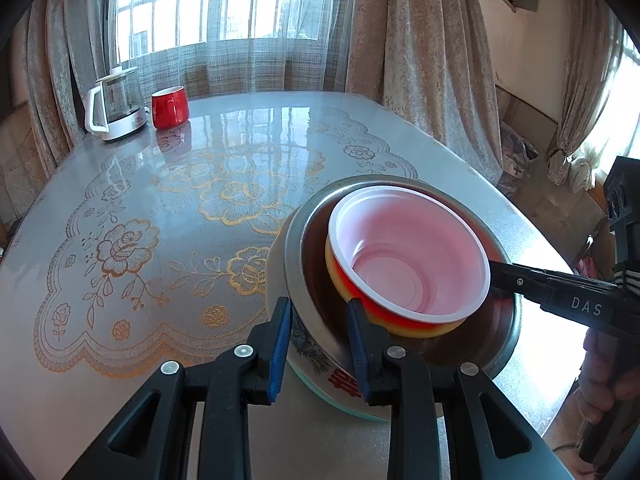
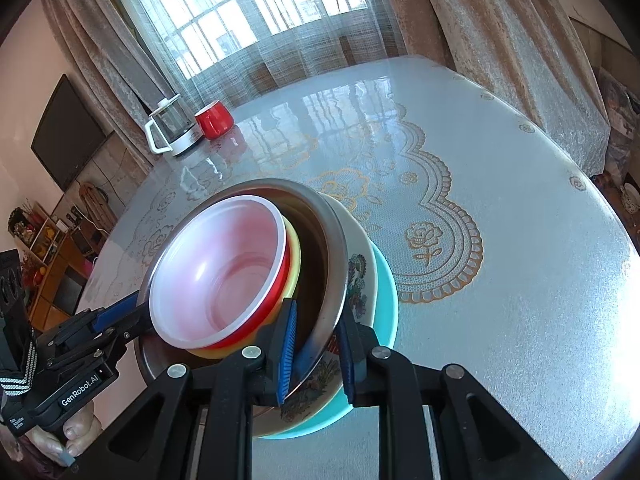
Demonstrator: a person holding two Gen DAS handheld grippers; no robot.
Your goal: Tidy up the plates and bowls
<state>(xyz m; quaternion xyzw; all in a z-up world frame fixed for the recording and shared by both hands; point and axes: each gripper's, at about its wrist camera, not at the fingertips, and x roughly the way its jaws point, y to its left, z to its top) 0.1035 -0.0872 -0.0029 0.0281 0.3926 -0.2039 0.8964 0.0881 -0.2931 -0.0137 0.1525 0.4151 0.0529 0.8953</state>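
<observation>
1. Nested stack lower centre: red plastic bowl [image 1: 408, 256] inside the steel bowl [image 2: 320, 248], on a floral bowl [image 2: 358, 276].
2. Left gripper [image 1: 318, 332] narrow, straddling the steel rim.
3. Right gripper [image 2: 316, 344] narrow, clamping both rims.

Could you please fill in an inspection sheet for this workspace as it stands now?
Surface: glossy table with lace-pattern cover.
Job's things: nested stack; pink bowl over yellow bowl, steel bowl, floral bowl, teal plate.
Clutter: kettle, red mug at far edge.
Grippers: left gripper and right gripper each straddle the steel bowl's rim.
Cables: nothing seen.
Surroundings: window, curtains, TV, shelves.
</observation>
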